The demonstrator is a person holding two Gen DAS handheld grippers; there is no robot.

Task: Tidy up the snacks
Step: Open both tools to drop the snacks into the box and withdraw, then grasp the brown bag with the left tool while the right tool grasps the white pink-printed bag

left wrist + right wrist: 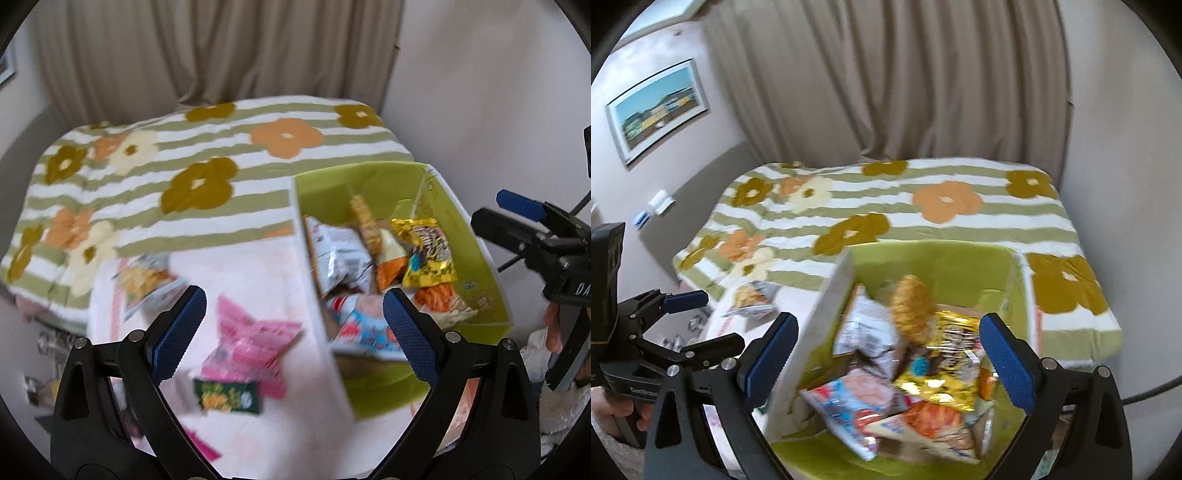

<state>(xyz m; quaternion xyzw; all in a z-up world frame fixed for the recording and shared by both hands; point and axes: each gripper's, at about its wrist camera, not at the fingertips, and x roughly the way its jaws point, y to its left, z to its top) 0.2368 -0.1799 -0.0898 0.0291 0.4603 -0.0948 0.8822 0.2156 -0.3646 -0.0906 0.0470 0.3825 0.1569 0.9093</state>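
Each black hand-held gripper (291,334) has blue textured pads (406,339).

box (846,280) open-topped, snacks (916,369) filling it

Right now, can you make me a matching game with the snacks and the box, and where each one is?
Things:
1. pink packet
2. gold packet
3. green box
4. dark green packet

Places:
A. inside the box
B. on the flowery blanket, holding snacks
C. outside the box, just in front of the pink one
D. outside the box, between the left gripper's fingers in its view

Pairs: 1-D, 2-A, 3-B, 4-C
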